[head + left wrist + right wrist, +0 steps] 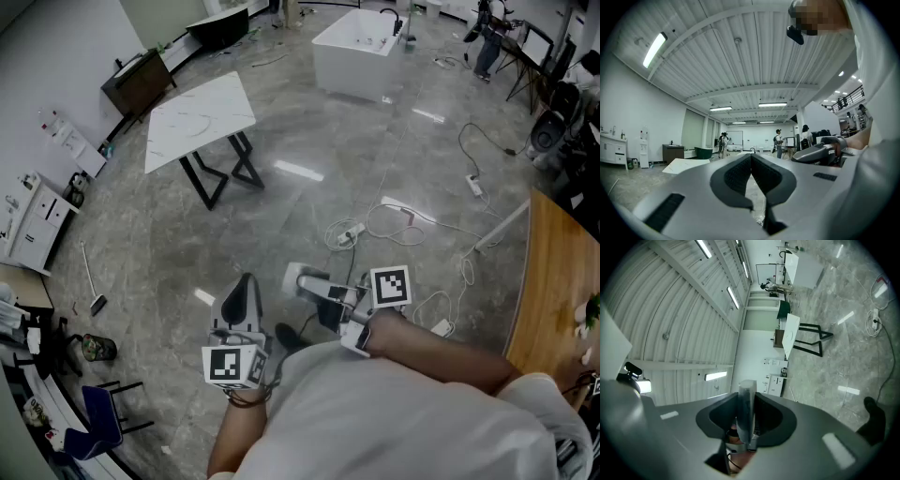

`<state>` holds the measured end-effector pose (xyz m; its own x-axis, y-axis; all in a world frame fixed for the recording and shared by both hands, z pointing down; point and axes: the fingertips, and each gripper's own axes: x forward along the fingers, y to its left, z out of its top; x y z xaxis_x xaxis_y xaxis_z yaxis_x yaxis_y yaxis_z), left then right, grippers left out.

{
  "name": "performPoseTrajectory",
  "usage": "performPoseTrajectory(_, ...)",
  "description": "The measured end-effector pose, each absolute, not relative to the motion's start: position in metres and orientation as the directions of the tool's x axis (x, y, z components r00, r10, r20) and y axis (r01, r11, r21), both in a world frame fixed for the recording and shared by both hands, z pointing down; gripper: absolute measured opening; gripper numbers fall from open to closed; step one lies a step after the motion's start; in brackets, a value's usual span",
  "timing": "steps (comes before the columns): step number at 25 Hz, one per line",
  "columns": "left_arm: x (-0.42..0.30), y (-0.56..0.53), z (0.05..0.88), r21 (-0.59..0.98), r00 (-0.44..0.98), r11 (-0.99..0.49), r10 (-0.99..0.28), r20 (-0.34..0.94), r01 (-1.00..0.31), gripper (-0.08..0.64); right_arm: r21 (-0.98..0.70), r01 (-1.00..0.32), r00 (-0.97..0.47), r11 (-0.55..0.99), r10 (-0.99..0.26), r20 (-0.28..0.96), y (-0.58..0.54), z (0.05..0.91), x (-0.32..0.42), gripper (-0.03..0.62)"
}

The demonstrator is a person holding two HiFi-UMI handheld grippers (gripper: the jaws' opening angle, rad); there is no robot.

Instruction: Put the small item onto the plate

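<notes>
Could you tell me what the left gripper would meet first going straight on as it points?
Nothing near: ahead of the left gripper, jaws shut, the way looks free over the floor; the white tub may lie far ahead, depth unclear.

**Right gripper: jaws closed on a thin grey piece**

I find the right gripper point(746, 405) with both jaws pressed against a thin grey item point(746, 391). It stands on edge between them and juts past their tips. The view is rolled sideways: ribbed ceiling point(670, 310) with light strips point(732, 297) on the left, grey marbled floor point(843, 352) on the right. A white-topped table point(791, 333) on black legs stands on that floor, well apart from the jaws. White cables point(876, 319) lie near the floor's upper right edge. A dark shape point(875, 420) at lower right I cannot identify.
</notes>
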<state>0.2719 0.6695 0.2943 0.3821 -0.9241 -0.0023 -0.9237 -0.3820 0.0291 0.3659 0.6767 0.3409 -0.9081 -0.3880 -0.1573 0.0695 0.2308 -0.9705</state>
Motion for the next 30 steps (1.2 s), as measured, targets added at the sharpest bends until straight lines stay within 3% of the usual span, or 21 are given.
performPoseTrajectory(18,0.237,0.646,0.309,0.033,0.369,-0.369,-0.929,0.012,-0.929,0.006,-0.973,0.093,-0.911,0.213,-0.377,-0.170,0.658,0.349,0.335,0.109)
performPoseTrajectory(30,0.126,0.557,0.305,0.020,0.330,-0.330,-0.944,-0.010,-0.944,0.006,-0.978,0.066,-0.915,0.199,-0.380,-0.139,0.569,0.361,0.230,0.109)
